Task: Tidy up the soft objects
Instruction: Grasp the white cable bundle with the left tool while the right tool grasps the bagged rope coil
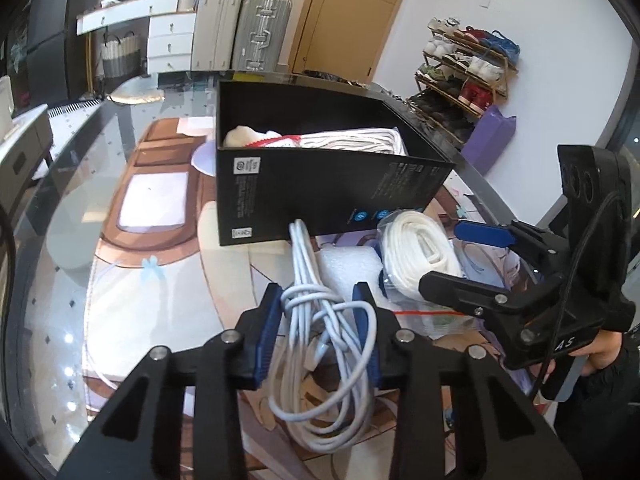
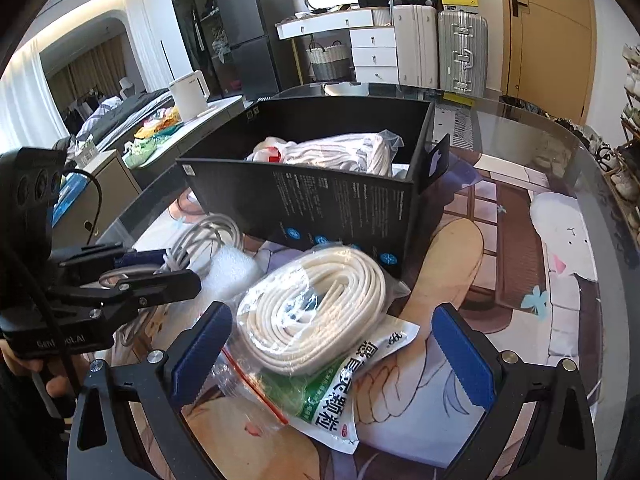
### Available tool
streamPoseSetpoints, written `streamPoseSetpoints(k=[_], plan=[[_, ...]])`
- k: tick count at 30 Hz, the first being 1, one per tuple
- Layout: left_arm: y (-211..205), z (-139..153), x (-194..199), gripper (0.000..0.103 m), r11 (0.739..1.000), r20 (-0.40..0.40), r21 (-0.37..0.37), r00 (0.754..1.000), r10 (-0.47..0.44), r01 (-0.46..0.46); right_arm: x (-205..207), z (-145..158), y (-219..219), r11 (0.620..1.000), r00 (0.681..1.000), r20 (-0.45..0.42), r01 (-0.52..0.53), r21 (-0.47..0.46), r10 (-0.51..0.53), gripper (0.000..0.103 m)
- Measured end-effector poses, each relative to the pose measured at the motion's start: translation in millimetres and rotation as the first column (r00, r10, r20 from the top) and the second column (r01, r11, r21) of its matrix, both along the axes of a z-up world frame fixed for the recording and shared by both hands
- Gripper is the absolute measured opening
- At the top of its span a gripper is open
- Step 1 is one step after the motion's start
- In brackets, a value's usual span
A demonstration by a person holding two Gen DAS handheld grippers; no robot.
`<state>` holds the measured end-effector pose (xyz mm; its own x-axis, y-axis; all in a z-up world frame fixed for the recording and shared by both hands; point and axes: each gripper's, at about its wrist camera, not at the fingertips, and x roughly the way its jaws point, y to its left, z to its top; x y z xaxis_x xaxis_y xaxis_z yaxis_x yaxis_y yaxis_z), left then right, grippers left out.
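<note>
The white cable bundle (image 1: 320,344), low in the frame, is pinched by the left tongs (image 1: 318,332), the right tongs (image 2: 332,356) are wide, so loose loops could be snagged on the black box (image 1: 320,184).

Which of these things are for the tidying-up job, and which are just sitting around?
For the job:
- white cable bundle, pinched in the left gripper
- bagged white cord coil, between the open right gripper's fingers
- green-and-white packet
- white foam piece
- black box, already holding soft things

Just around:
- suitcases
- shoe rack
- kettle
</note>
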<state>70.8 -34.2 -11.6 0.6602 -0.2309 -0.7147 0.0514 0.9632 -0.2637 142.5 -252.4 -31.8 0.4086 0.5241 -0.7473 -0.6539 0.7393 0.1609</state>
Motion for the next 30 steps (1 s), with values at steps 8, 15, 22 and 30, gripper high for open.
streamPoseSetpoints(k=[8, 15, 22, 30], plan=[[5, 1, -3, 0.029, 1.000, 0.018, 0.007, 1.000, 0.017, -0.017, 8, -2, 5, 1.000, 1.000, -0.008, 0.010, 0.010, -0.010, 0.102], [11, 2, -5, 0.029, 1.000, 0.033, 0.009, 0.999, 0.028, -0.029, 13, -6, 13, 1.000, 0.999, -0.031, 0.006, 0.016, -0.006, 0.099], [12, 1, -6, 0.029, 0.999, 0.034, 0.005, 0.999, 0.033, -0.034, 22, -7, 20, 1.000, 0.998, -0.060, 0.021, 0.010, -0.021, 0.089], [13, 1, -7, 0.029, 0.999, 0.037, 0.004, 0.999, 0.035, -0.035, 24, -10, 21, 1.000, 0.998, -0.055, 0.021, -0.002, -0.021, 0.081]])
